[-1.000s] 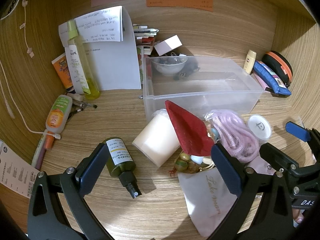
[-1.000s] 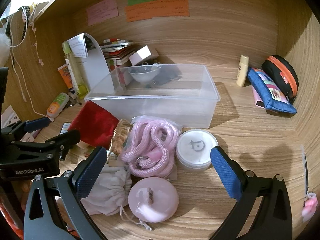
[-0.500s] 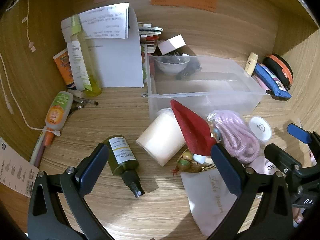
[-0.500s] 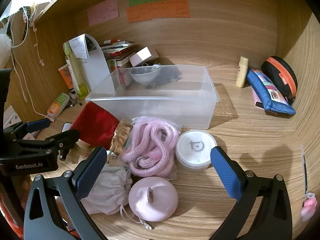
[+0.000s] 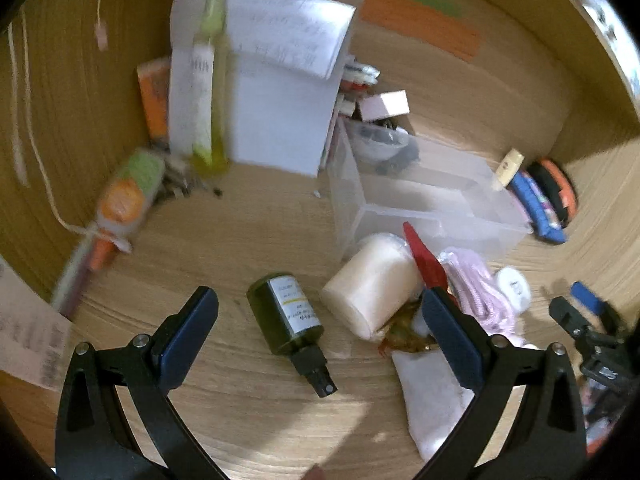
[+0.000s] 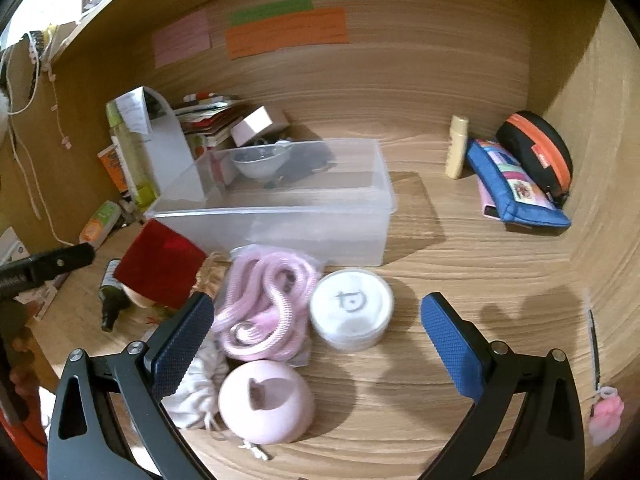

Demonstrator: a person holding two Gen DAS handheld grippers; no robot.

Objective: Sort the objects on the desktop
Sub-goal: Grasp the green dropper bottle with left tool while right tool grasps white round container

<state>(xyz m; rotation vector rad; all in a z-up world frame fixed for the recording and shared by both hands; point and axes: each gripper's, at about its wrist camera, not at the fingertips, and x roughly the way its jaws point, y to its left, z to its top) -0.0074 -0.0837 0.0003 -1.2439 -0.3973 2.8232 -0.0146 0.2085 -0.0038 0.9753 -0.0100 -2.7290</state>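
A clear plastic bin (image 5: 440,216) (image 6: 320,208) stands on the wooden desk with a small bowl inside. In front of it lie a dark green spray bottle (image 5: 288,316), a cream cylinder (image 5: 372,280), a red pouch (image 6: 160,264), pink rope (image 6: 268,304), a white round jar (image 6: 352,308), a pink round case (image 6: 266,400) and a white drawstring bag (image 6: 196,388). My left gripper (image 5: 320,332) is open, above the spray bottle. My right gripper (image 6: 316,340) is open, above the rope and jar.
Along the left wall lie a tube (image 5: 124,200), a tall yellow-green bottle (image 5: 208,100) and a white paper stand (image 5: 280,92). At the right stand a small beige bottle (image 6: 458,148), a blue pouch (image 6: 516,188) and a black-orange case (image 6: 540,152).
The left gripper has swung left and tilted, so the spray bottle now lies between its fingers. The right gripper has moved slightly forward. Both stay open.
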